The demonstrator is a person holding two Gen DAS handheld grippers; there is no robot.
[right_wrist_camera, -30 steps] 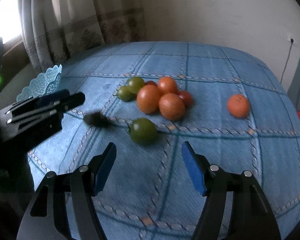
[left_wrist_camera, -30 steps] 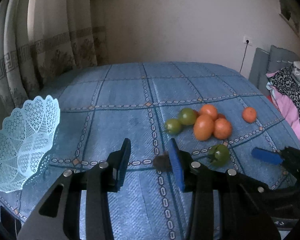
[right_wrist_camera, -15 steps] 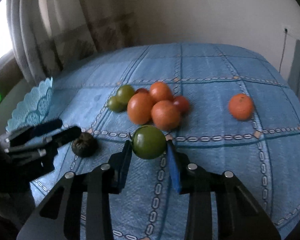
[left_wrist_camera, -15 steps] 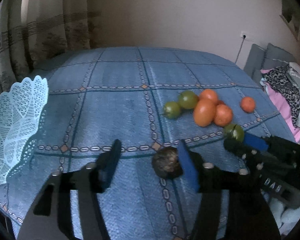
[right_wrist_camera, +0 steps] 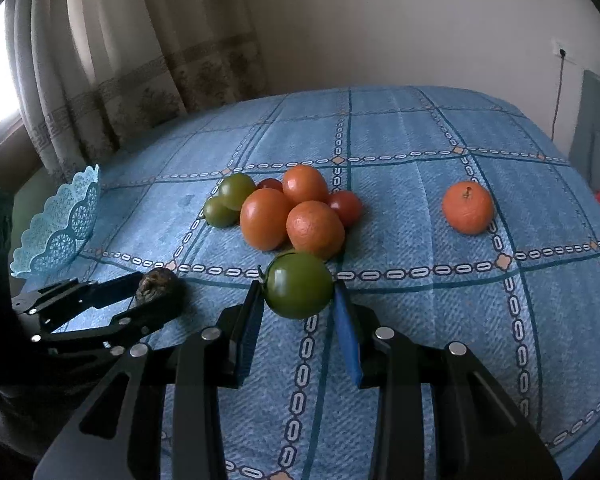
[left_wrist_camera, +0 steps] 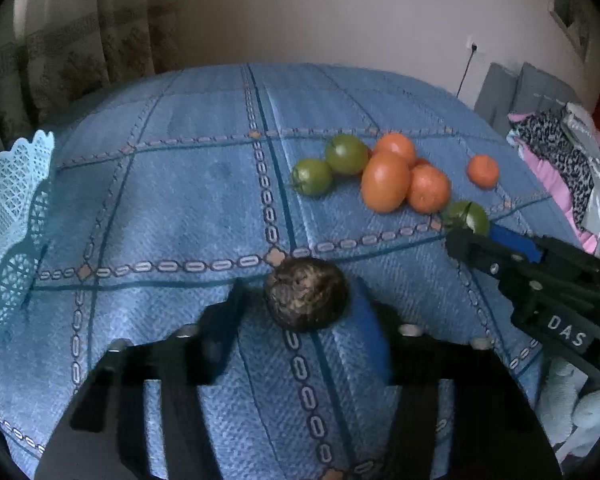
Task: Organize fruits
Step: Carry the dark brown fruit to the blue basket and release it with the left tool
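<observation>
A dark wrinkled fruit lies on the blue checked cloth between the fingers of my left gripper. The blue right pad touches it and a small gap shows on the left, so this gripper is open. My right gripper is shut on a green tomato, with both pads against its sides. Behind it sits a cluster of orange fruits, two red tomatoes and two green tomatoes. A lone mandarin lies to the right. The light blue lace basket stands at the far left.
The blue checked cloth covers a wide surface that drops off at its edges. Curtains hang behind the basket. A pile of clothes and grey cushions lie past the right edge. The two grippers are close together in the foreground.
The right gripper moved forward and shut on the green tomato. The left gripper advanced until the dark fruit sat between its fingers, which have narrowed slightly.
</observation>
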